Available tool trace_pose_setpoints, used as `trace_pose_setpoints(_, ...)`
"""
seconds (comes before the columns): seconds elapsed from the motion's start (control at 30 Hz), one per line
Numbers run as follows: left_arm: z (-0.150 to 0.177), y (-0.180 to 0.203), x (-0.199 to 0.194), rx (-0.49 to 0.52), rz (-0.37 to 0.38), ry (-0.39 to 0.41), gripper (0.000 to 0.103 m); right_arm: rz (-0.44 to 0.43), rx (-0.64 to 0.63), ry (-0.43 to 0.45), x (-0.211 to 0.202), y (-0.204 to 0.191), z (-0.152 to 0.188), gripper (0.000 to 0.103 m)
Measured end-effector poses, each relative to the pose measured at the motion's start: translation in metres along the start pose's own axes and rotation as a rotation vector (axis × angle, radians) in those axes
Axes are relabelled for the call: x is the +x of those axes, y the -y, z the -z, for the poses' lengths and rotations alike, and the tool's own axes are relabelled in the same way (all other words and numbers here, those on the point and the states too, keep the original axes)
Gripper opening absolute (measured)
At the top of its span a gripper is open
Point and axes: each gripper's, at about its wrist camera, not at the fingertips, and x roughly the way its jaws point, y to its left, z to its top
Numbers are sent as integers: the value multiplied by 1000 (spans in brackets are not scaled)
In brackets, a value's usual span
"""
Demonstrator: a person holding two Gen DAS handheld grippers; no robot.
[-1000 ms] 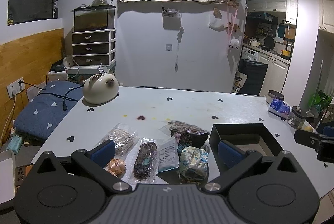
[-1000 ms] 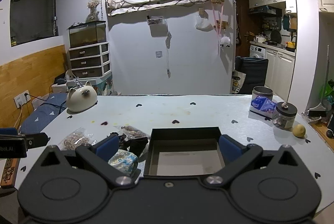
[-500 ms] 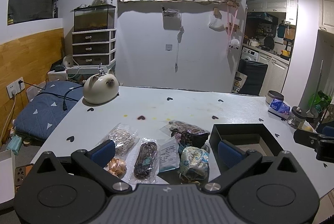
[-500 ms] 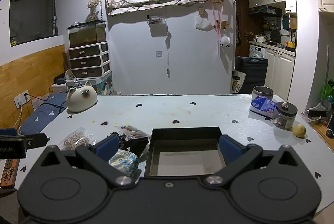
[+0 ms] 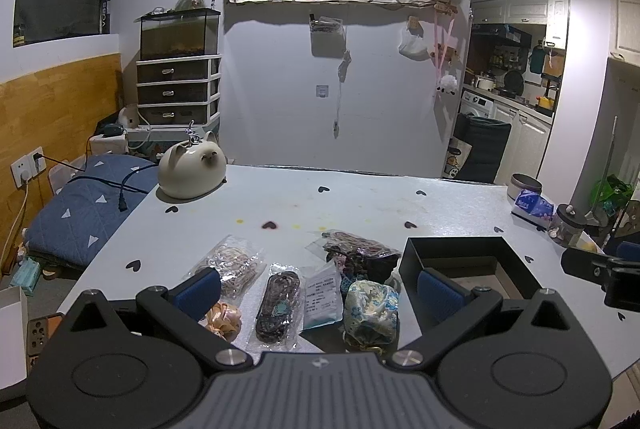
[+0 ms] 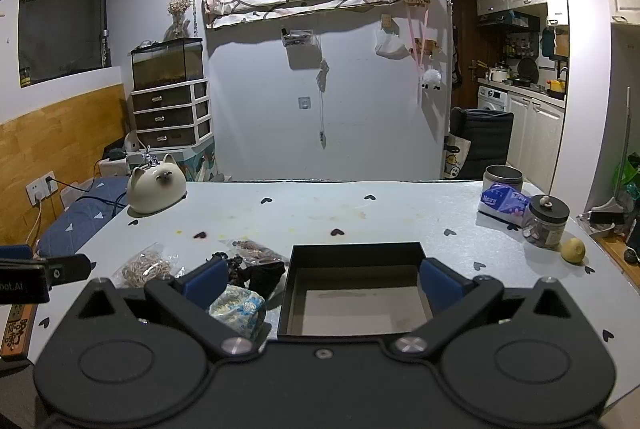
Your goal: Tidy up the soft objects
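Observation:
Several soft items lie on the grey table: a clear bag of beige hair ties [image 5: 236, 265], an orange scrunchie [image 5: 222, 315], a bag of dark hair ties [image 5: 280, 299], a white packet [image 5: 323, 291], a floral pouch [image 5: 370, 309] and a dark bundle [image 5: 360, 255]. An empty black box [image 5: 460, 249] stands to their right; it also shows in the right wrist view [image 6: 356, 287]. My left gripper [image 5: 318, 287] is open above the items, holding nothing. My right gripper [image 6: 322, 279] is open above the box, empty. The floral pouch [image 6: 238, 309] lies left of the box.
A cream cat-shaped pot [image 5: 192, 171] sits at the table's far left. A tin [image 6: 502, 181], a tissue pack [image 6: 500, 201], a lidded glass jar [image 6: 546, 221] and a yellow fruit [image 6: 573, 250] stand at the right. A blue cushion [image 5: 84, 205] lies beyond the left edge.

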Motion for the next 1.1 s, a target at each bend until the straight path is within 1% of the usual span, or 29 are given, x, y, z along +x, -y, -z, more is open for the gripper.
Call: trace_pose_setpoints(1.1,2,1,-2,2,3,-1,103,0,5,-8,1,1,3,103)
